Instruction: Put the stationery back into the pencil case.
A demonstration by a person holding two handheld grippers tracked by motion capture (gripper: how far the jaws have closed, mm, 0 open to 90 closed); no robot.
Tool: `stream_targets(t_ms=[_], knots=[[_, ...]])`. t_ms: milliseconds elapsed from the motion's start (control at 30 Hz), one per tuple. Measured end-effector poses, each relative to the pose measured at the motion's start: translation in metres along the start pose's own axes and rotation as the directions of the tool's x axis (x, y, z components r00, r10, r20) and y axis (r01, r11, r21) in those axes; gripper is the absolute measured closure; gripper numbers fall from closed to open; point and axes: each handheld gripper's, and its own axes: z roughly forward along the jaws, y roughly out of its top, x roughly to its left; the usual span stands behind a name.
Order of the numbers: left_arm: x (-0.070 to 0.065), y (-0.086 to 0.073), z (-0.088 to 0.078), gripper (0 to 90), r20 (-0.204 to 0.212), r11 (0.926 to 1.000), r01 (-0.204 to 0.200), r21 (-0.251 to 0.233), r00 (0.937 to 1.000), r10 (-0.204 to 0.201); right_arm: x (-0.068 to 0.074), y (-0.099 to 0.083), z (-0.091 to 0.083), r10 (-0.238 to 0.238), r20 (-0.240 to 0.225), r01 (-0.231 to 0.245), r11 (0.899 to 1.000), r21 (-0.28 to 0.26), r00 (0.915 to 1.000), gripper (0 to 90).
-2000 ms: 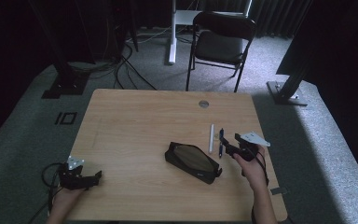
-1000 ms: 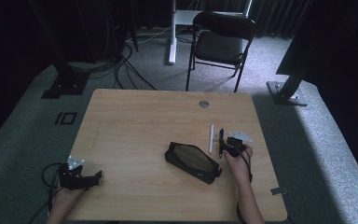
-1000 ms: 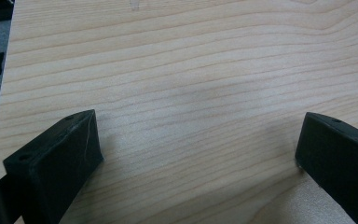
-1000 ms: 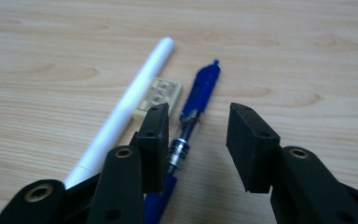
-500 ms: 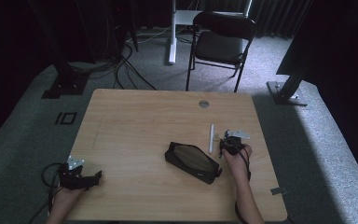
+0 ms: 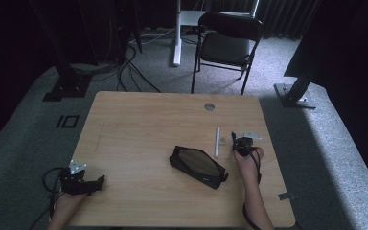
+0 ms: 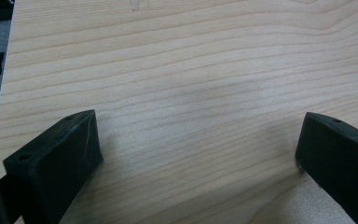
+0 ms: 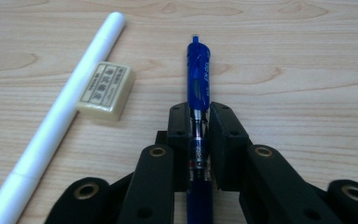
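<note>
A blue pen (image 8: 199,88) lies on the wooden table (image 6: 139,129), and my right gripper (image 8: 199,119) is shut on its barrel; its jaws have just been closing around it. In the high view that right gripper (image 6: 242,143) sits right of the black pencil case (image 6: 199,166). A white pen (image 8: 60,112) and a cream eraser (image 8: 105,90) lie just left of the blue pen; the white pen (image 6: 216,142) and the eraser (image 6: 223,141) lie side by side. My left gripper (image 7: 198,144) is open over bare wood, near the table's front left edge (image 6: 82,181).
A round grommet (image 6: 209,106) is set in the table's far side. A black folding chair (image 6: 227,43) stands beyond the table, with cables and stand bases on the carpet around it.
The right gripper moved left and down to the table beside the white pen and closed on the blue pen. The left gripper stayed put.
</note>
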Motion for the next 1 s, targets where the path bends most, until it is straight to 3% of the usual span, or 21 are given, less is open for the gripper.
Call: stream_targets(t_ms=[233, 1000], knots=[[0.0, 0.0, 0.0, 0.3, 0.0, 1.0, 0.0, 0.0, 1.0, 0.0, -0.006, 0.004, 0.001, 0.062, -0.019, -0.062, 0.998, 0.011, 0.9979, 79.5], [0.0, 0.0, 0.0, 0.3, 0.0, 1.0, 0.0, 0.0, 1.0, 0.0, -0.021, 0.019, -0.031, 0.051, -0.073, -0.055, 0.997, -0.052, 0.996, 79.5]])
